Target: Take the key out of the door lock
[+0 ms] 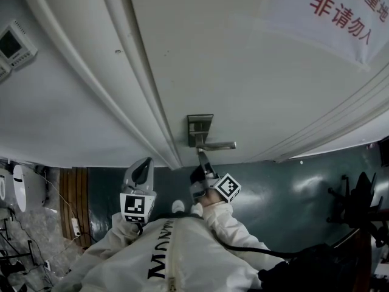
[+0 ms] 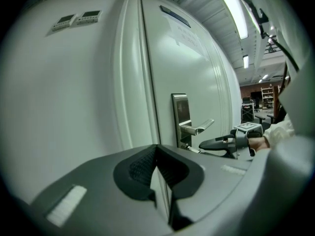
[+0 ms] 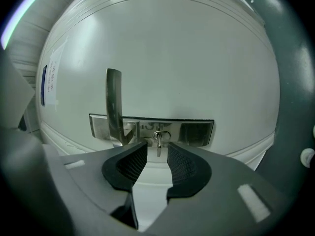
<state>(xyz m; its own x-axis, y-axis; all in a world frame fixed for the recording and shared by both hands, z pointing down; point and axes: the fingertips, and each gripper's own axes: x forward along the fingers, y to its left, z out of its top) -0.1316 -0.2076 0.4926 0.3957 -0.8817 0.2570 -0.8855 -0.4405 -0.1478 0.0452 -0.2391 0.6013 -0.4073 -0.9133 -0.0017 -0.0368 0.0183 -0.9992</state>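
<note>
Red-lettered notice (image 1: 331,14), wall control panels (image 1: 17,43), green floor (image 1: 292,193)

White wall (image 1: 61,114) over a dark green floor (image 1: 292,187), lit from above.
Two control panels (image 2: 89,16) sit high on the wall at the left. The floor shines with pale glare, and wooden slats (image 1: 73,199) and loose cables (image 1: 68,224) lie at its left edge. A long ceiling strip light (image 2: 235,9) glows overhead, and shelving (image 2: 268,95) stands far off at the right.

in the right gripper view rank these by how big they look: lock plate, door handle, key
1. lock plate
2. door handle, which sticks out toward the camera, so its look may flatter it
3. key, clearly smallest
</note>
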